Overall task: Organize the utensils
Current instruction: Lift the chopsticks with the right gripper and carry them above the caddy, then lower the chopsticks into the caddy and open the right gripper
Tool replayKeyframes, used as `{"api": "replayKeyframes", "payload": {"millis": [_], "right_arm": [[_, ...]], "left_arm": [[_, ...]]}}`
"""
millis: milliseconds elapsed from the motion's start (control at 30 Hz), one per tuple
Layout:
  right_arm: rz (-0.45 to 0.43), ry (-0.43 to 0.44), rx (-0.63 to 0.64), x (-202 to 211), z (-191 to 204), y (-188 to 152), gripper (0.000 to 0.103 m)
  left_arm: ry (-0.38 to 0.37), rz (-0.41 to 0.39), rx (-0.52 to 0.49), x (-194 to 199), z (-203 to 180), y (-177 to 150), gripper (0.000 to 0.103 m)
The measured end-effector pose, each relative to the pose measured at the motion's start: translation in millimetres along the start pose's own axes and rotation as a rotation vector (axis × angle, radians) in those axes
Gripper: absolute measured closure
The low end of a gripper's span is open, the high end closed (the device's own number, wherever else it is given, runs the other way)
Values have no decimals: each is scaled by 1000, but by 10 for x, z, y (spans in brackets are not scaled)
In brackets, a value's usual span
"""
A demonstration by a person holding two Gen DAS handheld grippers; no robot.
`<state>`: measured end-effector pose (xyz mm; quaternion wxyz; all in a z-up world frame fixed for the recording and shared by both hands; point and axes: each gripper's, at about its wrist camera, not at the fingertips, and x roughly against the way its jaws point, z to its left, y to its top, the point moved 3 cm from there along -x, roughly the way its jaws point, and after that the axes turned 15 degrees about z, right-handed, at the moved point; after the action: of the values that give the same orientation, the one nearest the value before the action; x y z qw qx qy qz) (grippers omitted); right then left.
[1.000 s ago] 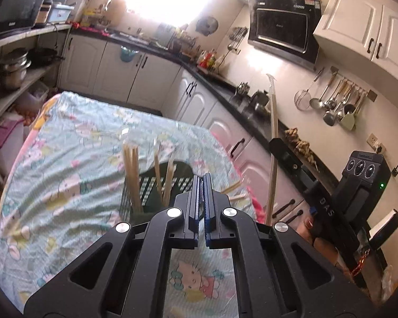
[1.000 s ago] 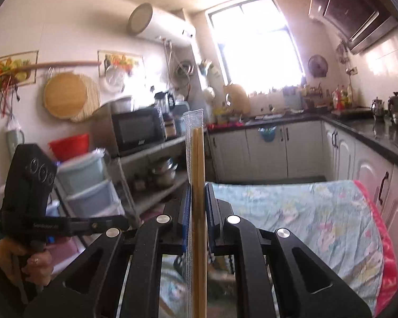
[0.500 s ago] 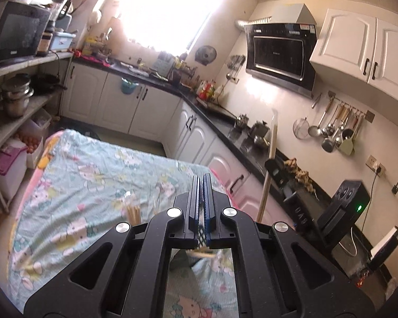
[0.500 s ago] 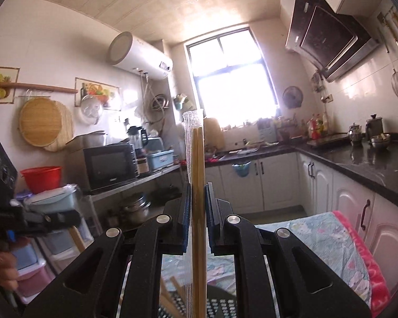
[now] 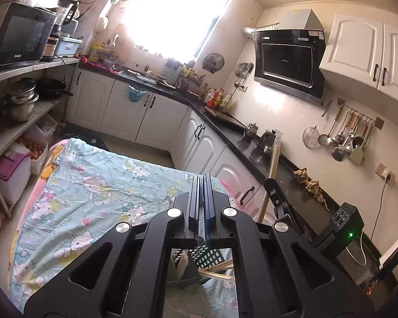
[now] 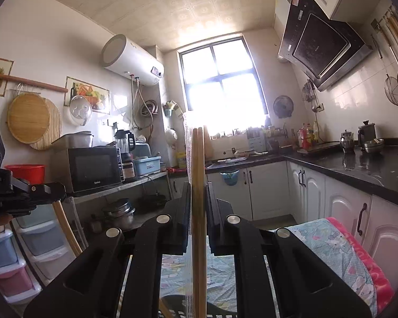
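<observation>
Right gripper (image 6: 198, 185) pinching wrapped chopsticks (image 6: 198, 159) upright between its fingers (image 6: 184, 198). Left gripper (image 5: 202, 198) fingers pressed together, empty; black basket (image 5: 207, 258) with chopsticks just below them on the bench (image 5: 92, 190).

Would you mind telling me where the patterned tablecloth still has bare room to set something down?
The tablecloth lies bare across its far and left stretch, from the pink edge up to the shut left claw. It is crowded near the black utensil basket, which holds chopsticks just under that claw. The right claw, gripping wrapped chopsticks, hangs above the table's near right side.
</observation>
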<state>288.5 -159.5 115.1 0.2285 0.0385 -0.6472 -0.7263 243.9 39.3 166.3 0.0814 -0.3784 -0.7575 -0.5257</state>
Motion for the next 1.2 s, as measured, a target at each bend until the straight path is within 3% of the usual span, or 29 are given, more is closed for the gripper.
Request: {"api": "replayKeyframes", "payload": {"millis": [1033,1200], "right_arm": [[76,-34,-40,-413,-147,-372,90],[99,-29,-39,-363,-171,-441,80]], "left_arm": [[2,52,37,-501,249,-294,102],[10,72,44,-544,270,-356,102]]}}
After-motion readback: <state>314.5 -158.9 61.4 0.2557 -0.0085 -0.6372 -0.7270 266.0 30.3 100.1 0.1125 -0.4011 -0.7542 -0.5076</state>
